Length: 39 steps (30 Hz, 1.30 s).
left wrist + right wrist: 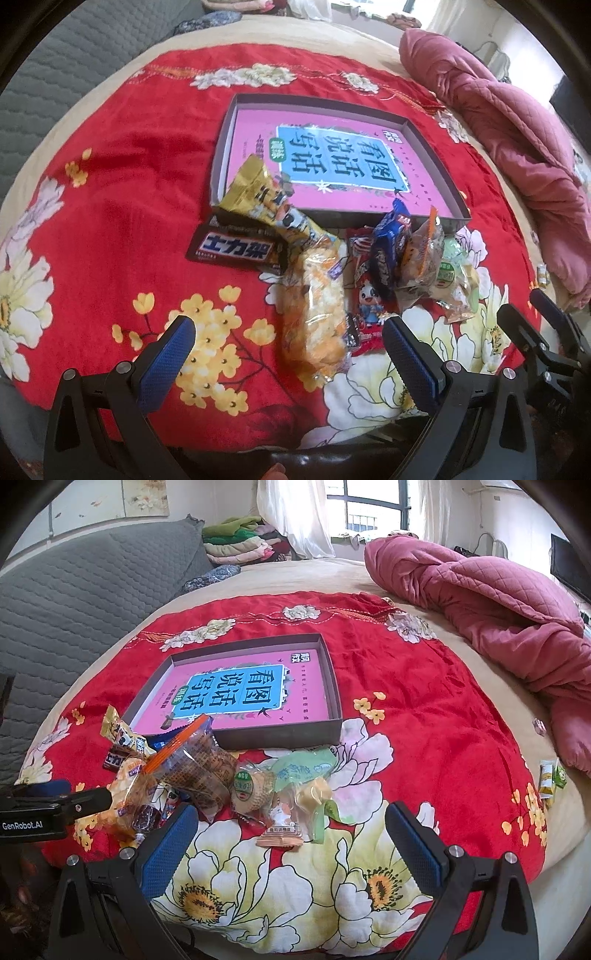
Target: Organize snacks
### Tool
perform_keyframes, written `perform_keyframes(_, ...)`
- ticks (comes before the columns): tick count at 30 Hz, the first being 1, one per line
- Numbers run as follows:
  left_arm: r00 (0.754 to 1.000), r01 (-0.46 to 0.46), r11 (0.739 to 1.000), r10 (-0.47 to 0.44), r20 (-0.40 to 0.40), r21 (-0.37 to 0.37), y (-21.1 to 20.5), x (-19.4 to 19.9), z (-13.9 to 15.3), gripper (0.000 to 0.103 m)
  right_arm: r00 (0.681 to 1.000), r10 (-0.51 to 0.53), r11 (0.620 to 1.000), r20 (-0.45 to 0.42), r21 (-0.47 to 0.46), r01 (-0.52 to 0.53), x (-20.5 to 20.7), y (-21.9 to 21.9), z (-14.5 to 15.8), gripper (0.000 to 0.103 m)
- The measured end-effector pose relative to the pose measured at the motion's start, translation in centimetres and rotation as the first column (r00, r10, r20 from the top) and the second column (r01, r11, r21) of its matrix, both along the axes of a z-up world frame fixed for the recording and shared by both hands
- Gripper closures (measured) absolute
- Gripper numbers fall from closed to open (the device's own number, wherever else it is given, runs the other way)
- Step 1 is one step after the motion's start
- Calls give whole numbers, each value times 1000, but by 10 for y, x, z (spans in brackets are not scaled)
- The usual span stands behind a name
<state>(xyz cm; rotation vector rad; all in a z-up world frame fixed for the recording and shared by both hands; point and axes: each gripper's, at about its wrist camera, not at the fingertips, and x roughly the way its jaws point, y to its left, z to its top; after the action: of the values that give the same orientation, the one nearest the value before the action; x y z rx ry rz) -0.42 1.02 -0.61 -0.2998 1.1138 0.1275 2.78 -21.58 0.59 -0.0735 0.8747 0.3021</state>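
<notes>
Ahead of both grippers, a shallow box (436, 147) is lying on the red floral blanket (129, 192), holding only a pink book (236, 690). Nearer, just before its front wall, the snack pile (369, 266) is sitting outside it. Left gripper (291, 354) and right gripper (291, 834) are both hovering with fingers spread apart, gripping nothing.

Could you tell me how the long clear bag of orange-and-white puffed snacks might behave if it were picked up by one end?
The puffed snack bag looks long and loosely filled, so it would probably sag and feel light. Its glossy film may slip between the left claw pads. The puffed pieces look brittle; a hard squeeze could crush them.
</notes>
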Motion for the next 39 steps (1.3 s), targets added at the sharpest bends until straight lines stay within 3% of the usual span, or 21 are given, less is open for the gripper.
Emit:
perform_keyframes(6, 1000, -6, 1000, 5, -16, -25, 4, 1, -6, 2, 999, -30, 999, -27, 26, 30, 6, -9, -4, 1)
perform_keyframes(16, 998, 28, 999, -27, -61, 21, -7, 16, -20, 2, 996, -61, 998, -66, 31, 63, 22, -21, -15, 1)
perform_keyframes(22, 997, 14, 1000, -13, -76, 6, -2, 21, -27, 2, 994, -46, 999, -98, 8, 47, 31, -20, -26, 2)
perform_keyframes(39, 995, 16, 997, -23, -92, -81, 1, 25, -39, 2, 986, 66, 997, -156, 37, -61, 61, -15, -57, 40)
